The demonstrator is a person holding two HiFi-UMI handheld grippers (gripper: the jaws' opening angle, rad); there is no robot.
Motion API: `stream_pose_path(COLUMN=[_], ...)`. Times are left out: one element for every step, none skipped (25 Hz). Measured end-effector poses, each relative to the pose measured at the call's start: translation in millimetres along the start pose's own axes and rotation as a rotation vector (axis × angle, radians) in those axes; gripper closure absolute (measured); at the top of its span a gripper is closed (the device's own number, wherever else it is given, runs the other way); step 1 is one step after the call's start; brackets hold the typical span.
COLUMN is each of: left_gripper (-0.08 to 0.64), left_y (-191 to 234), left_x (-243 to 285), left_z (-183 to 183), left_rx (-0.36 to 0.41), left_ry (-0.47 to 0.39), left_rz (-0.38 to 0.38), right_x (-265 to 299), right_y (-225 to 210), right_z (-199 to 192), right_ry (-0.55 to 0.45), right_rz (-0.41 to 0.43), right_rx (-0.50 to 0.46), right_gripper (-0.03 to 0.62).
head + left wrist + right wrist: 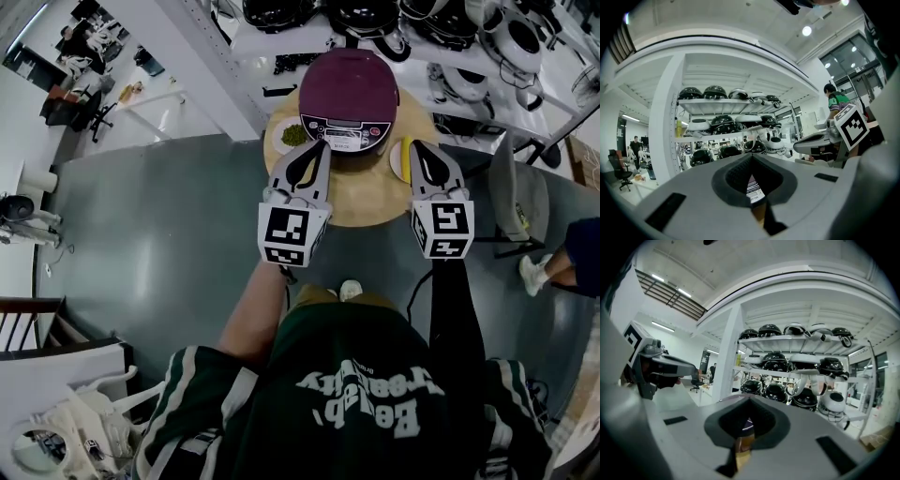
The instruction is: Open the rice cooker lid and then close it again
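On table (366, 199), lid-down rice cooker (349, 94)

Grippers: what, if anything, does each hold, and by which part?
Nothing is held: the left gripper and the right gripper are both shut and empty.

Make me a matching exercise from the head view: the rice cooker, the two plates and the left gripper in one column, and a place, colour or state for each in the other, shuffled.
Things:
1. rice cooker
2. plate with something green
3. plate with something yellow
4. left gripper

Place, colour or state:
A. shut, holding nothing
B. on the round table, left of the cooker
C. maroon, closed
D. right of the cooker, partly behind the right gripper

Pairs: 1-C, 2-B, 3-D, 4-A
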State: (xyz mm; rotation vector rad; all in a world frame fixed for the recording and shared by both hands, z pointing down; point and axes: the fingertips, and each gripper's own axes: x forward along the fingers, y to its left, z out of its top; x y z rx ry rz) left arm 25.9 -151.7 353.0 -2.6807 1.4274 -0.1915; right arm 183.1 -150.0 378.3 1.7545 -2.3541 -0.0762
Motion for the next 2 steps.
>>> stream_pose_path(left_gripper=[0.56, 0.56], left_y=[0.0, 0.1], left_x=[0.2, 0.4], left_z=[-0.6, -1.1], left_rx=[0.0, 0.0], left_ry=[0.001, 0.003], left_rz=[0.0, -0.001], right_x=[0.5, 0.9], right_y=[0.5, 1.0], right_z=[-0.4, -0.8], right_ry=[0.001, 0.002], right_rz=[0.002, 0.004], right_rx=[-0.001, -0.003], right_gripper=[0.589, 0.589])
